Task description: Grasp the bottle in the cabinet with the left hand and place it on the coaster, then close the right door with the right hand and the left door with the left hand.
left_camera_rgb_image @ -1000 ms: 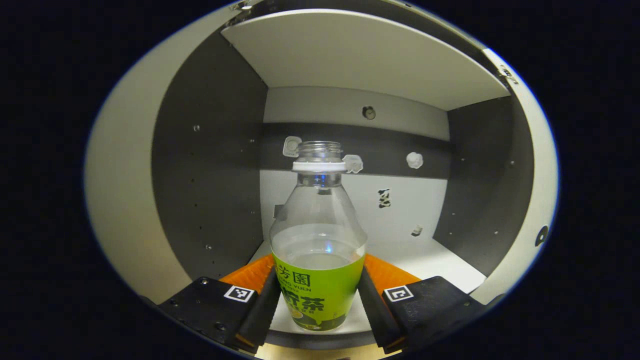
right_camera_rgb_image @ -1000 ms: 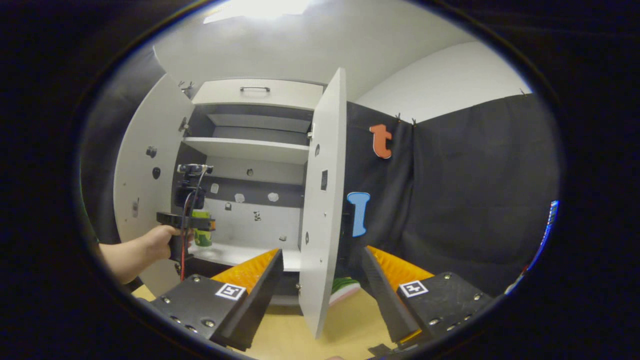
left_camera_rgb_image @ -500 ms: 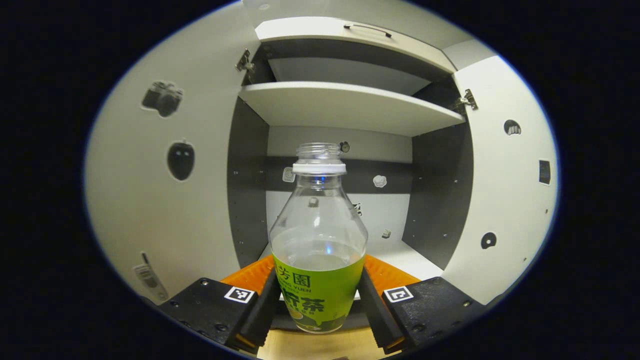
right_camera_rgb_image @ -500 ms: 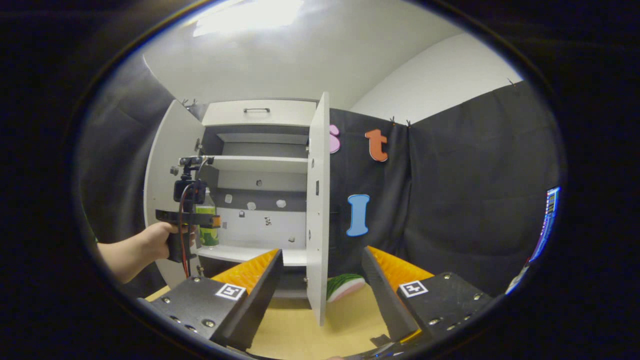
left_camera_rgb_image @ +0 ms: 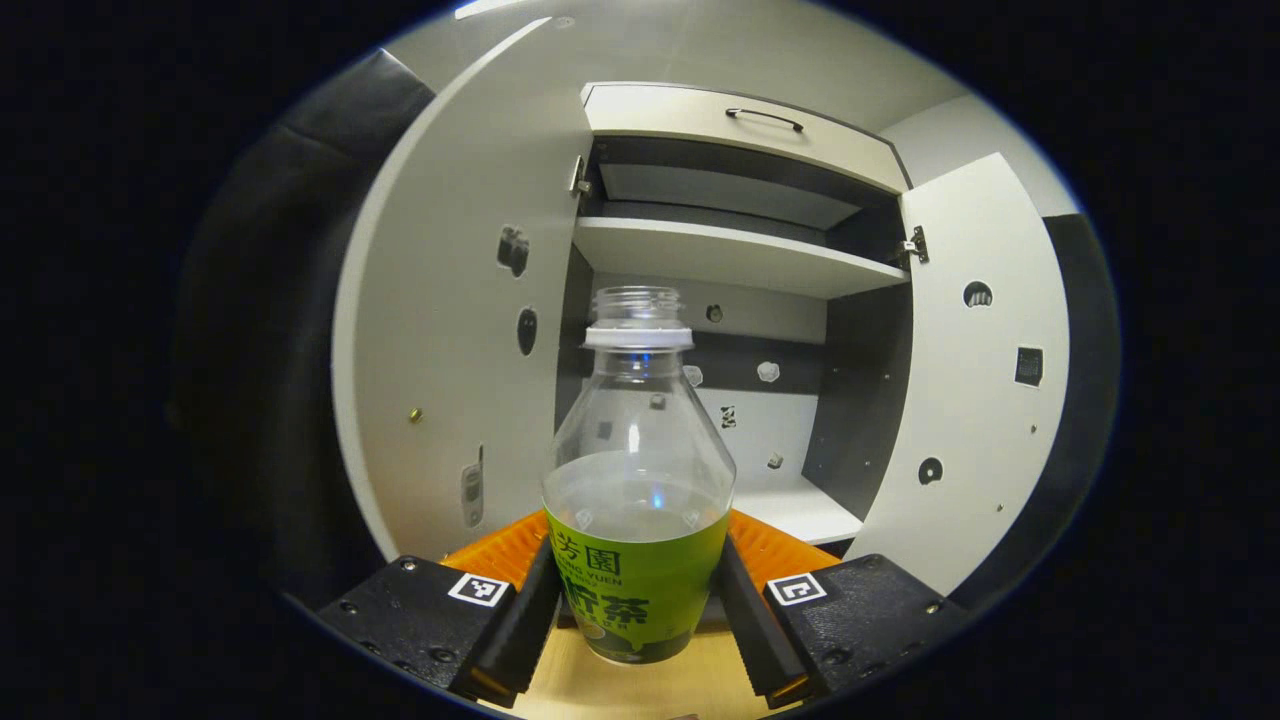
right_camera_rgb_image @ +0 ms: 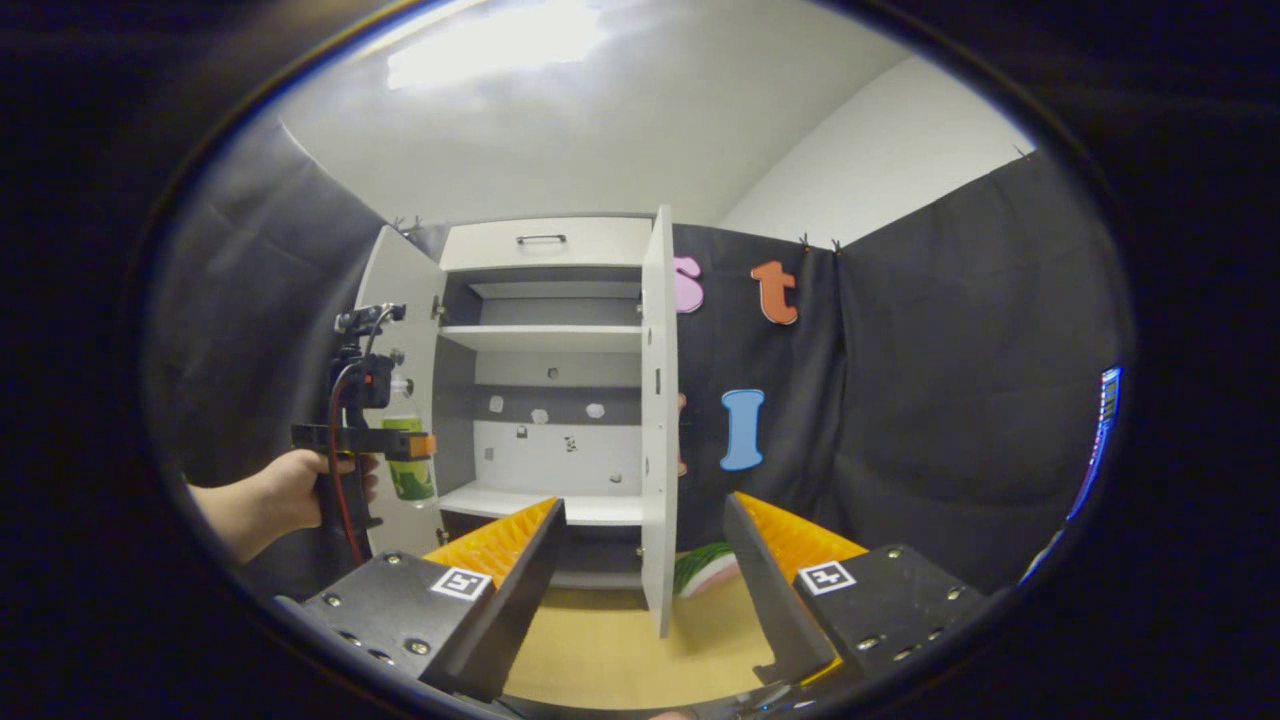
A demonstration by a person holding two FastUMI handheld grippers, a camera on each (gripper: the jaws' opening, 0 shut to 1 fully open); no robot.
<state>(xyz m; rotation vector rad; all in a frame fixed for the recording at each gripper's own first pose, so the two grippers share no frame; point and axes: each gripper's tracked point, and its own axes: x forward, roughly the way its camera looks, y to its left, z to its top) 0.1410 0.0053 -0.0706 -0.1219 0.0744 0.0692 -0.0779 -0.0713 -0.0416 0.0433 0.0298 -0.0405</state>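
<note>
Between the two fingers of the left hand-held gripper (left_camera_rgb_image: 637,590), upright: the bottle (left_camera_rgb_image: 637,480), clamped on its green label from both sides, with no cap on the neck and clear liquid up to the top of the label. Held in the air in front of the open cabinet (left_camera_rgb_image: 740,260), out of the lower compartment, above the near part of the bench (left_camera_rgb_image: 640,685). Seen from the right gripper view: a hand (right_camera_rgb_image: 290,490) wrapped around the grip of that left hand-held gripper (right_camera_rgb_image: 400,445), forearm coming in level from the left, bottle (right_camera_rgb_image: 408,450) in front of the inner face of the left door (right_camera_rgb_image: 400,300).

Right hand-held gripper (right_camera_rgb_image: 640,560) with fingers wide apart and nothing between them, pointing toward the cabinet, its fingertips on both sides of the lower edge of the right door (right_camera_rgb_image: 658,420); not touching the door as far as can be told.

Both doors swung fully outward, right door edge-on to the right gripper view. Free room between the two doors and over the front part of the bench (right_camera_rgb_image: 600,650). Near the back edge of the bench, just right of the right door's foot: a watermelon-slice coaster (right_camera_rgb_image: 708,568), partly hidden behind the right finger. Lower shelf (left_camera_rgb_image: 795,505) of the cabinet bare and white.
</note>
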